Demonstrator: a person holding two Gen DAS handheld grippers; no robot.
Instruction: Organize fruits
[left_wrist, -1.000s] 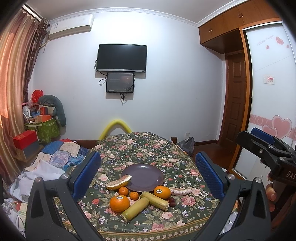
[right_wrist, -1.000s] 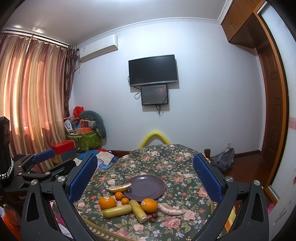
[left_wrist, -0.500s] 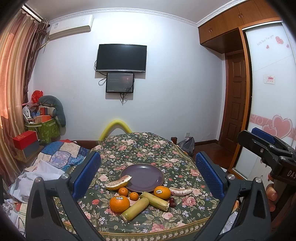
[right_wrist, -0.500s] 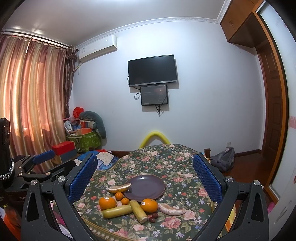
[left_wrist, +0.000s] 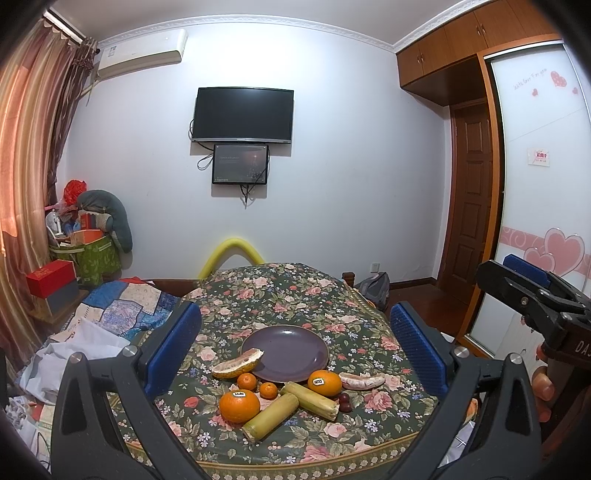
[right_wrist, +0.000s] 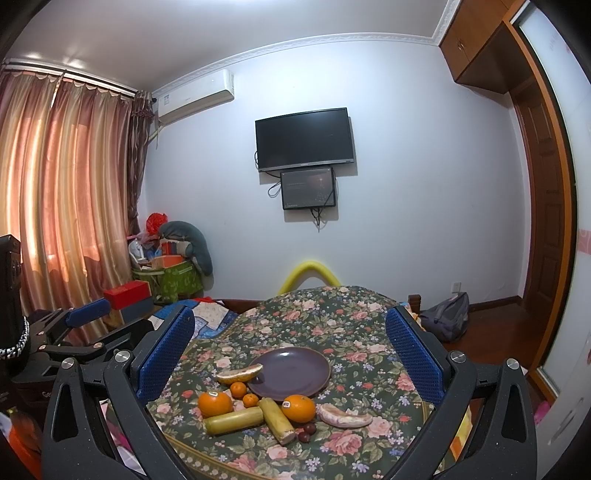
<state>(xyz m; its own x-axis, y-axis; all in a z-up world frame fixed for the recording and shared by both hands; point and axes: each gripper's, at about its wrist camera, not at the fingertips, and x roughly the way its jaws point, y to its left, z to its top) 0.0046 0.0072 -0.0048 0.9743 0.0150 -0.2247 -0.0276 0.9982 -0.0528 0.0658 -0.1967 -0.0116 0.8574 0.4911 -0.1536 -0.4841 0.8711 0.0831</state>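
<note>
Purple plate (left_wrist: 284, 352) sits mid-desk on the floral cloth (left_wrist: 280, 291), bare, w/ all the fruit bunched along its near edge. Left of it a pomelo wedge (left_wrist: 237, 366) leans its tip on the plate rim. Just near of that, two small tangerines (left_wrist: 246, 381) side by side, then a big orange (left_wrist: 239, 405) w/ a sticker at the near left. A 2nd stickered orange (left_wrist: 324, 383) touches the plate's near-right rim. Two yellow-green cane pieces (left_wrist: 270, 416) lie crossed in a V btwn the oranges, ends meeting by the tangerines. Right of the 2nd orange is a peeled pomelo segment (left_wrist: 362, 380), and a couple of dark red small fruits (left_wrist: 344, 402) sit beside the right cane piece, can't tell what kind exactly.

Left gripper (left_wrist: 295, 343) hangs above the near desk edge, jaws spread wide, blue pads either side of the whole spread, nothing in them. Right gripper (right_wrist: 290, 349) is much the same from a bit further right, jaws wide apart and empty too. It also shows side-on at the right edge of the left cam.

Bkgd: TV (right_wrist: 304, 138) on the far wall, curtains (right_wrist: 62, 192) far left.
</note>
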